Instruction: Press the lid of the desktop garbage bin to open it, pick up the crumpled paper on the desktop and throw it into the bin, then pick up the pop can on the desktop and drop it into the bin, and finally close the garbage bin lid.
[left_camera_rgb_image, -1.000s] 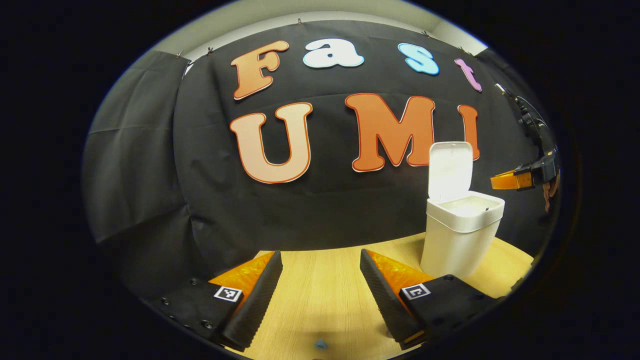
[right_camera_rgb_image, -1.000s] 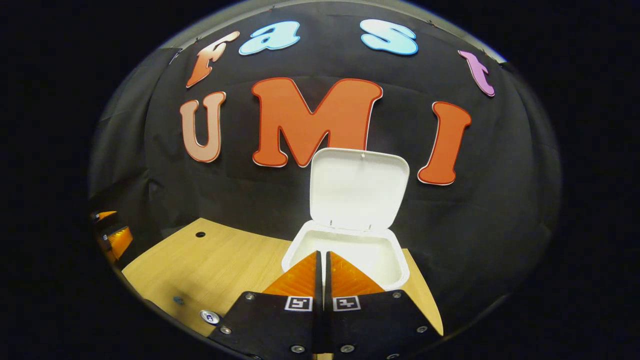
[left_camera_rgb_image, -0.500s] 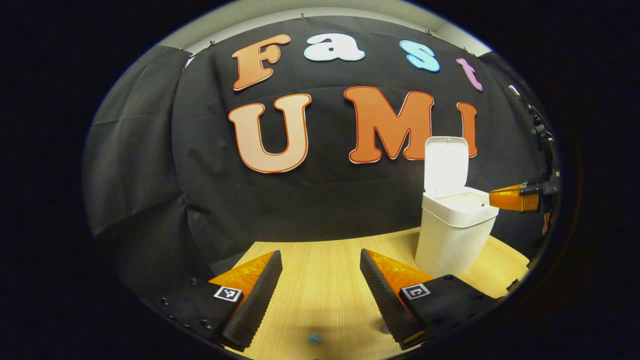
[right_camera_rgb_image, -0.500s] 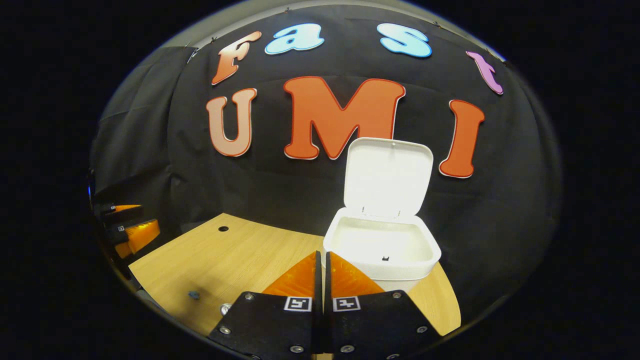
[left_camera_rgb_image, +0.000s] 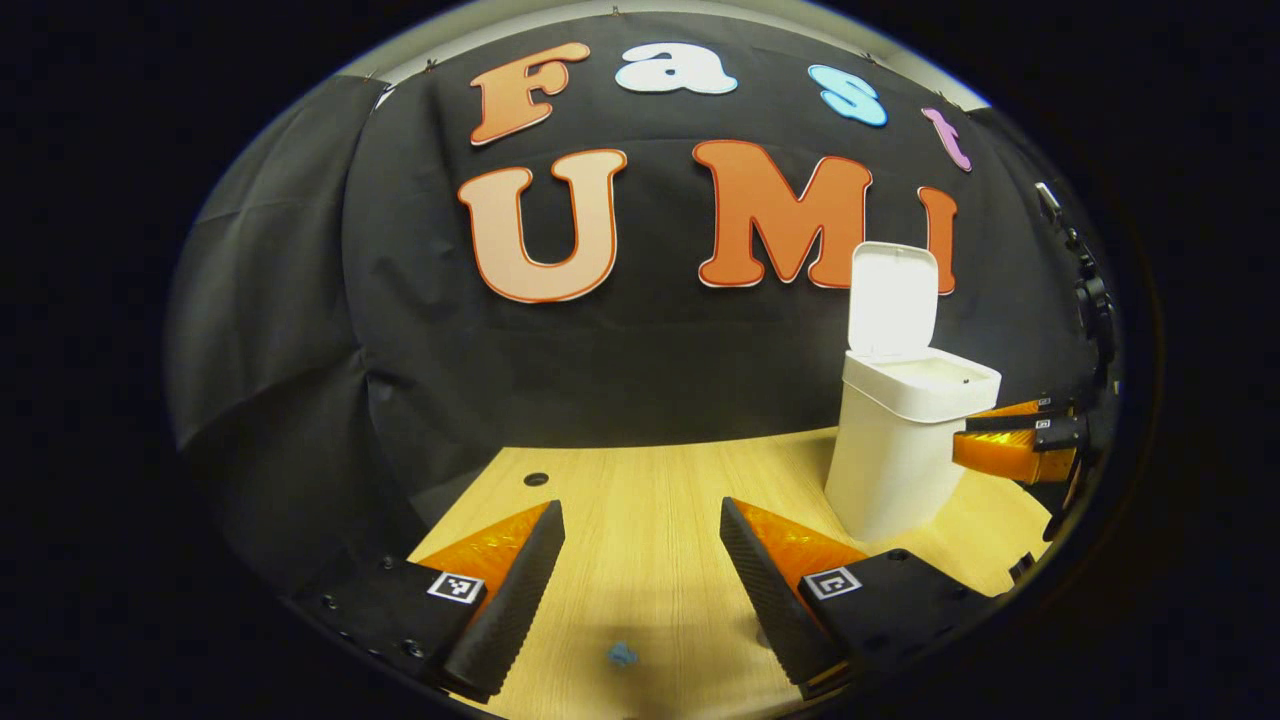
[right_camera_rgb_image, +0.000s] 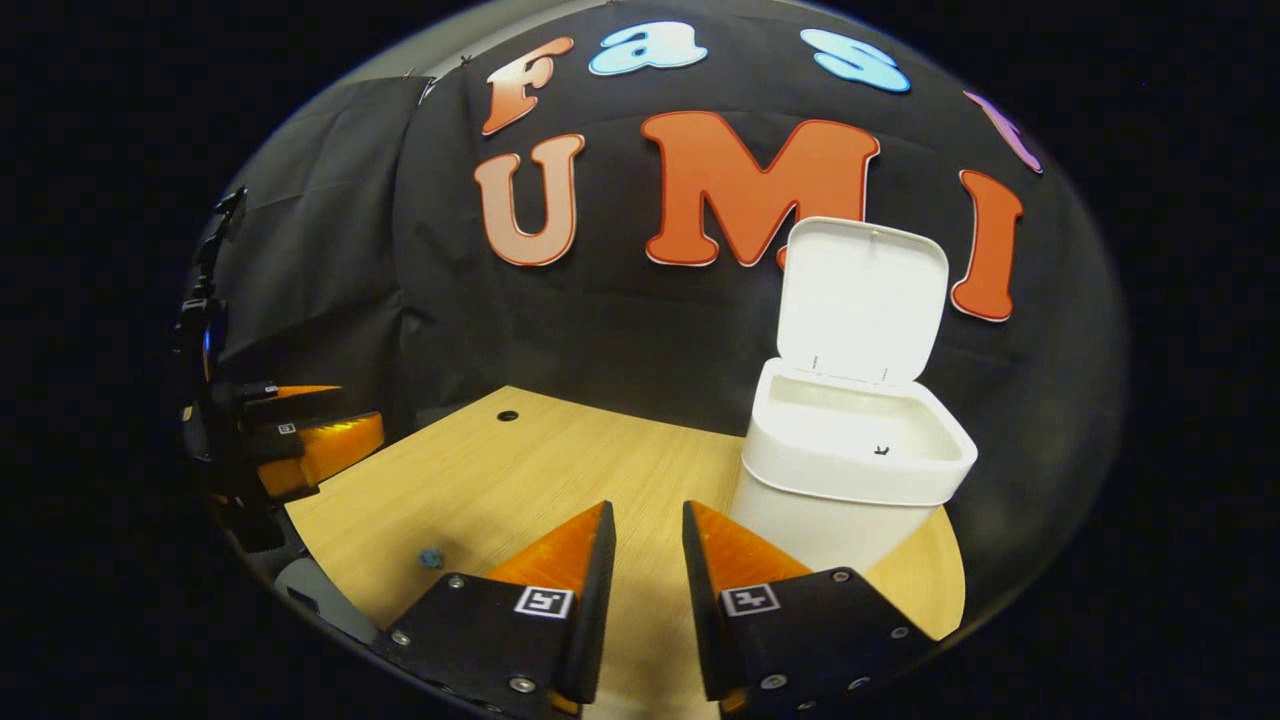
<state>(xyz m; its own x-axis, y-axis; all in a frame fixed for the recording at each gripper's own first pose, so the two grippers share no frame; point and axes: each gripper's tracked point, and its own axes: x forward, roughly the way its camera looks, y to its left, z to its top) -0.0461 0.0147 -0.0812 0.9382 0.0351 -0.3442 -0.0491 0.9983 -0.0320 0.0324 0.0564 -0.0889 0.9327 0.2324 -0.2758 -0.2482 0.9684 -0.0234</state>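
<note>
The white bin (right_camera_rgb_image: 845, 470) stands on the wooden bench (right_camera_rgb_image: 520, 470) near the black cloth wall, its lid (right_camera_rgb_image: 862, 298) tipped upright and the mouth open. The right hand-held gripper (right_camera_rgb_image: 648, 520) hangs released just in front of the bin, fingers a little apart with nothing between them. The left hand-held gripper (left_camera_rgb_image: 640, 520) is spread wide over bare bench, grasping nothing. A small blue scrap (left_camera_rgb_image: 622, 655) lies on the wood below it.

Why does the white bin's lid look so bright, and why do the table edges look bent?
In the left gripper view the open lid glares nearly blank white; in the right gripper view it shows softer shading. Both views' fisheye lenses bow the table edge.
</note>
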